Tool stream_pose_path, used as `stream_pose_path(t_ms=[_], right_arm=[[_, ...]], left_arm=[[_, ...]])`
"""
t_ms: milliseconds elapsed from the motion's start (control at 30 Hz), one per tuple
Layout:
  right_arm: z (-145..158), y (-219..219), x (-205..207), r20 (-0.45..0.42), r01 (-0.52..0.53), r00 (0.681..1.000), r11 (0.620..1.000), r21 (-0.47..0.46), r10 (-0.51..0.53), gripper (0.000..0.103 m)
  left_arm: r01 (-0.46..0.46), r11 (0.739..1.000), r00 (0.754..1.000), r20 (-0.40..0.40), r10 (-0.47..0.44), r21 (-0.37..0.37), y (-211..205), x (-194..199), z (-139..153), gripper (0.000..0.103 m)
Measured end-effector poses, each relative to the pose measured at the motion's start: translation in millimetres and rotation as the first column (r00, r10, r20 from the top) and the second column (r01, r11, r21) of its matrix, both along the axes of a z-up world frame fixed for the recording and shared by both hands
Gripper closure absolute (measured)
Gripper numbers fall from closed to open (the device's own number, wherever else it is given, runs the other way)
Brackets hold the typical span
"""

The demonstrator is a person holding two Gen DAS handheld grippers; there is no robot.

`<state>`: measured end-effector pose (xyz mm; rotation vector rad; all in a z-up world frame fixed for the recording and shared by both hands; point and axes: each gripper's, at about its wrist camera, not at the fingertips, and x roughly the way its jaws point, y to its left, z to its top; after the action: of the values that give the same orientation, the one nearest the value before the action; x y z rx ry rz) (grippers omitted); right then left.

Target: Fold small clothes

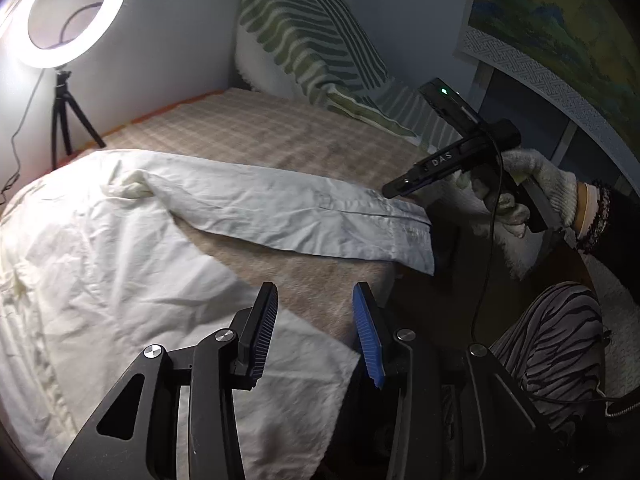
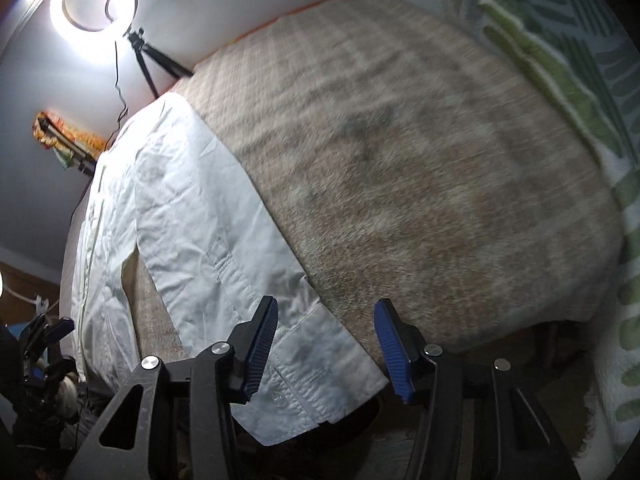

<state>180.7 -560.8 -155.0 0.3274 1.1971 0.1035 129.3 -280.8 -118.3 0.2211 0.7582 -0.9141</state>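
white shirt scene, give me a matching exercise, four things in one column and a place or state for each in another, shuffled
Things:
1. white shirt
2. ring light
3. striped pillow
4. shirt cuff

Places or states:
A. leaning in the far corner of the bed
B. glowing on a small tripod by the wall
C. spread out, wrinkled, on the checked blanket
D. lying at the bed's edge, under the open right gripper

Pairs: 1-C, 2-B, 3-A, 4-D
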Motion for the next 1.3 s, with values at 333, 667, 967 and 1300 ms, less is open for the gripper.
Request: stream_pose_path(t_ms=[333,667,967,1300], right_arm=[[-5.7,21.6,0.6,-0.062,-0.088,0.995,0.994,-0.066,0.083,0.089],[18.5,46.1,-7.5,0.006,-0.047,0.999,0.986,0.162,0.047,0.1],[27.5,123.2,16.3,0.042,-0.185,0.983,0.968,0.172,0.181,0.1],[15.4,135.8,38.0,-0.014,-0.208,0.975,0.941,0.266,0.22,0.077]], left_arm=[[0.038,0.999,0.998,-0.041,-0.038,-0.008,-29.4,-3.6,-12.0,0.066],[0.048,0.996,0.997,-0.059,-0.053,-0.079,-30.4,-12.7,-11.2,0.056],[-0.009,0.989,0.991,-0.132,-0.011,-0.147,-23.4,-5.4,-20.3,0.056],[-0.074,0.996,0.989,-0.133,0.066,-0.056,-47.5,19.0,-39.2,0.056]])
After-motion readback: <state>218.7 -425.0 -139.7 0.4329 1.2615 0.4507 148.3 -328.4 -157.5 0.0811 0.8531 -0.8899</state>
